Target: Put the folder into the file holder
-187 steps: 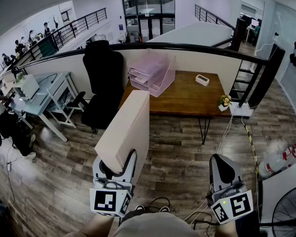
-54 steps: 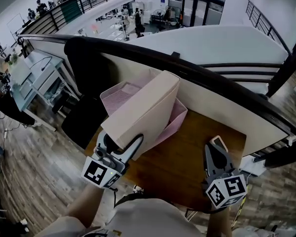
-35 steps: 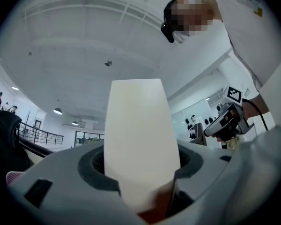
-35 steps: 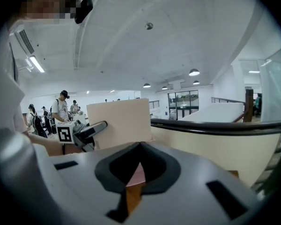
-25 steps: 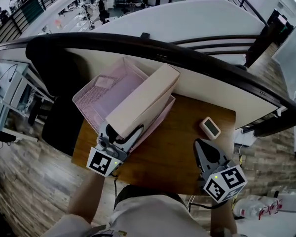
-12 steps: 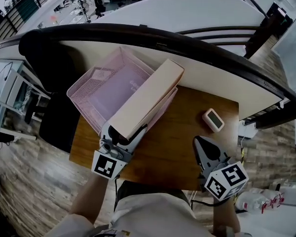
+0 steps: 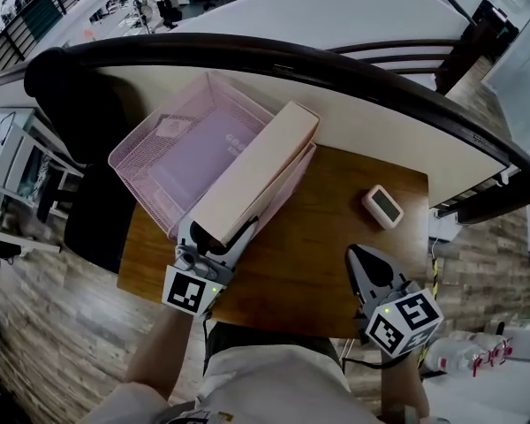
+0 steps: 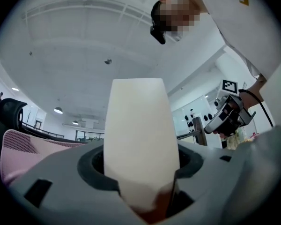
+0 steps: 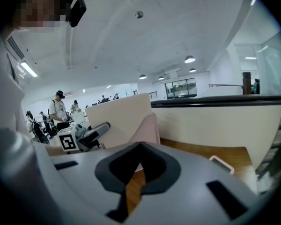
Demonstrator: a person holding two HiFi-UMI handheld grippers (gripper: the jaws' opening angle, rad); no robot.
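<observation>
A thick beige folder is clamped at its near end by my left gripper, whose jaws stand wide around it. It slants up and away, lying along the right-hand wall of the pink mesh file holder at the back left of the wooden desk. In the left gripper view the folder fills the gap between the jaws. My right gripper hovers over the desk's front right, shut and holding nothing. From the right gripper view the folder stands in front of the pink holder.
A small white device lies on the desk at the right. A cream partition with a dark rail runs behind the desk. A black chair stands to the left of the holder. The desk's front edge is close to the person's body.
The person walked up to the desk carrying the folder. Over the last second the folder has stayed over the holder's right wall, shifting slightly left and down. The right gripper has hardly moved.
</observation>
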